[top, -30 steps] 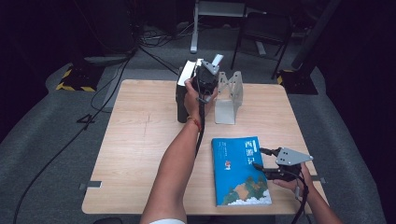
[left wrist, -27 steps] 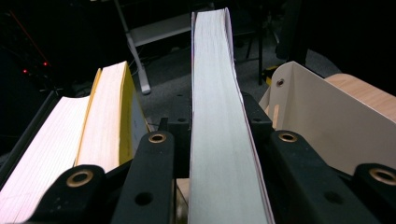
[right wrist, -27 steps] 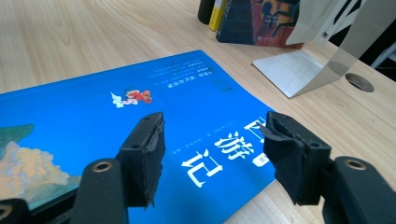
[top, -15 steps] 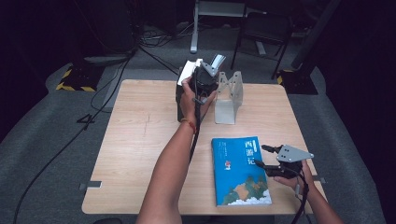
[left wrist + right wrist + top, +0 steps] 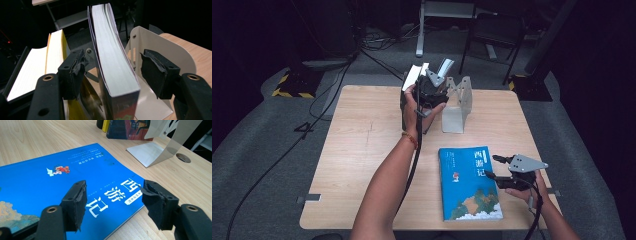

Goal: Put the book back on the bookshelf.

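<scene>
A thick book (image 5: 112,62) stands upright among the standing books (image 5: 412,82), page edges up. It sits between the jaws of my left gripper (image 5: 113,67), which have just been opening; both pads (image 5: 155,72) stand clear of its covers. In the high view the left gripper (image 5: 432,87) is at the table's far edge, beside the metal bookend (image 5: 457,107). A blue book (image 5: 469,182) lies flat near the front right. My right gripper (image 5: 492,167) stands open at that book's right edge, its jaws over the cover (image 5: 62,177) and nothing between them (image 5: 113,202).
A yellow book (image 5: 56,50) and another book with white pages (image 5: 25,70) stand left of the thick one. The cream bookend (image 5: 162,47) rises just right of it. Bare wooden table (image 5: 362,150) spreads to the left. Cables lie on the grey floor (image 5: 277,165).
The left hand has shifted a little at the standing books. The right gripper and the blue book have stayed where they were.
</scene>
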